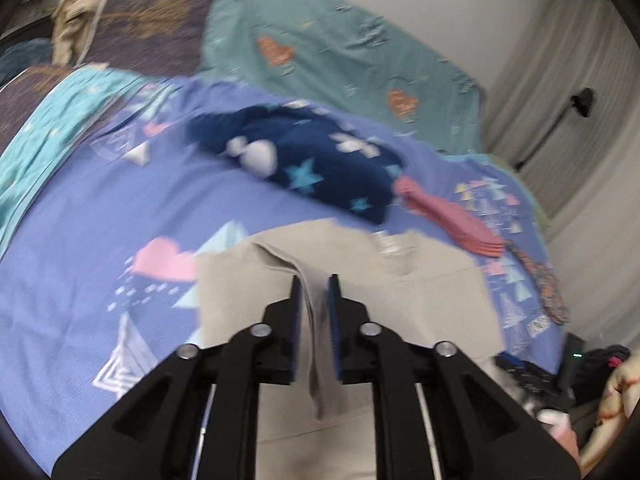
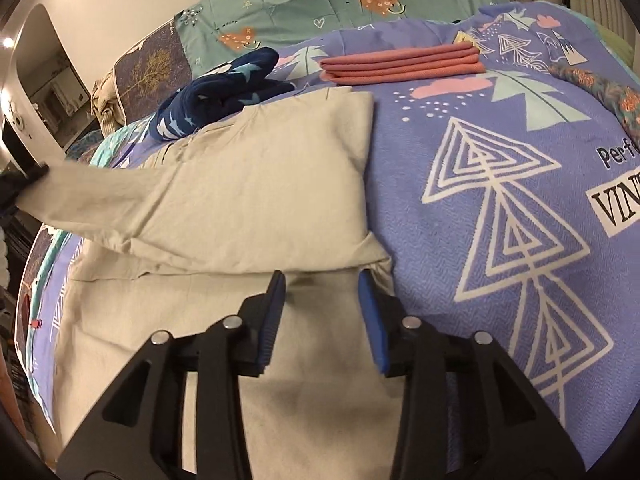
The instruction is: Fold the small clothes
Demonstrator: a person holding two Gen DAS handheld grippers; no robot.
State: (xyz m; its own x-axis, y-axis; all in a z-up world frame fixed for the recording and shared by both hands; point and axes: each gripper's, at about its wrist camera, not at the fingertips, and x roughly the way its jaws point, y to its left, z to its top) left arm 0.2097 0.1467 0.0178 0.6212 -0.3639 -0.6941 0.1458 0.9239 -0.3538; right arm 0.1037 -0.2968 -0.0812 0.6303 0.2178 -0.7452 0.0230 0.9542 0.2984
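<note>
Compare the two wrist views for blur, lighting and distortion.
Left wrist view: motion-smeared throughout, the navy star garment and bedspread soft-edged, colours cool; the left hand-held gripper stays fairly crisp. Right wrist view: sharp, warmer, bright glare spots upper left, the beige garment evenly lit. Both bend the bed with fisheye and darken at the corners.

A bed (image 2: 460,208) under a purple patterned cover carries a beige garment (image 2: 256,196). Beyond it lie a navy star-print piece (image 2: 224,92), folded pink cloth (image 2: 404,64) and a floral item (image 2: 608,92).
</note>
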